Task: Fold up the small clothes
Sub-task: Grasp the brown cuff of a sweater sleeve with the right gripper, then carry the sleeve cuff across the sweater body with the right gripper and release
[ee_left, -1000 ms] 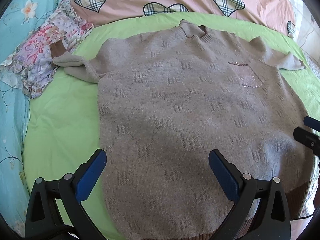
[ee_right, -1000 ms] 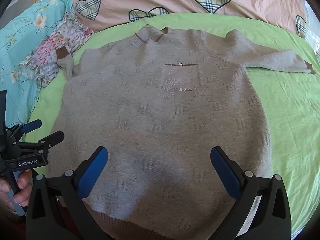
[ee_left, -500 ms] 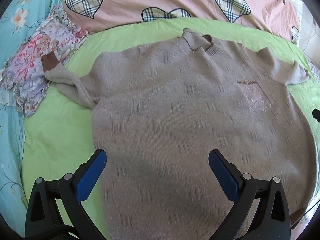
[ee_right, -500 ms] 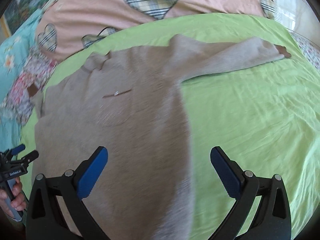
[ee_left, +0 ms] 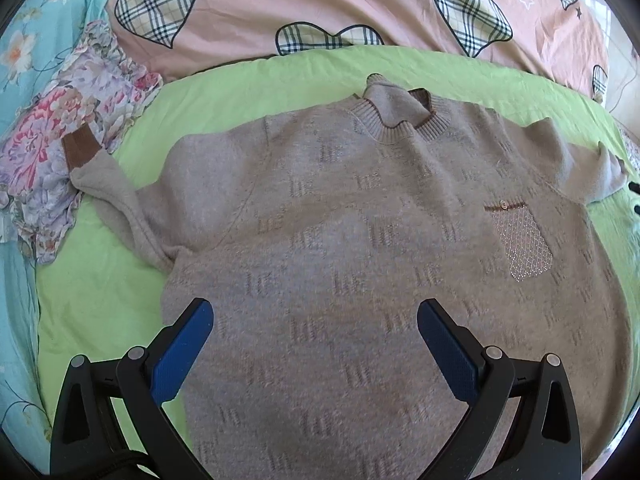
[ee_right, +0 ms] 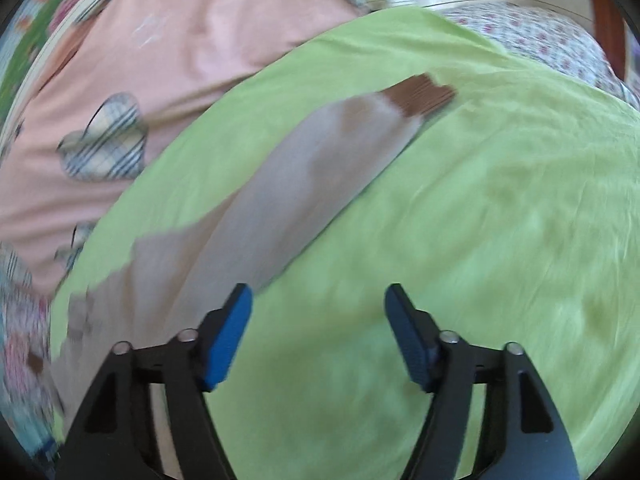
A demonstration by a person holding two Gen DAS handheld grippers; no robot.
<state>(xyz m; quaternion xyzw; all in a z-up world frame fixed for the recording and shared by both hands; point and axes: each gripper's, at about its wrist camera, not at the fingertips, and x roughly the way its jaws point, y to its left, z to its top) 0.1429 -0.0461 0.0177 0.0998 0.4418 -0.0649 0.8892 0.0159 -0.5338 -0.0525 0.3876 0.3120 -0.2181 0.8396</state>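
Since the earlier frames, the right hand-held gripper [ee_right: 318,332] has been swung away from the body of the sweater toward its outstretched sleeve, and its view is now blurred by motion; the left hand-held gripper [ee_left: 314,340] has been brought slightly forward over the lower torso. The grey-beige knitted sweater [ee_left: 380,248] is seen lying flat, front side up, on the green bed sheet [ee_left: 92,288], with its ribbed collar [ee_left: 400,120] pointing toward the pink quilt with plaid hearts [ee_left: 320,0]. A sparkly chest pocket [ee_left: 524,240] with a brown trim is visible on the sweater's front. One sleeve is bent back, and its brown cuff [ee_left: 82,148] is laid against a floral garment [ee_left: 60,140] at the edge of the sheet. In the right wrist view, the other sleeve [ee_right: 304,184] is shown stretched diagonally across the sheet and ending in a brown cuff [ee_right: 420,96]; the left blue pad [ee_right: 226,340] is placed just at the sleeve's near edge, while the right pad is over bare sheet. Both hand-held grippers are held released, with jaws spread wide and nothing between them. The left one is hovered above the sweater's lower half, with its blue pads [ee_left: 182,352] apart over the knit.
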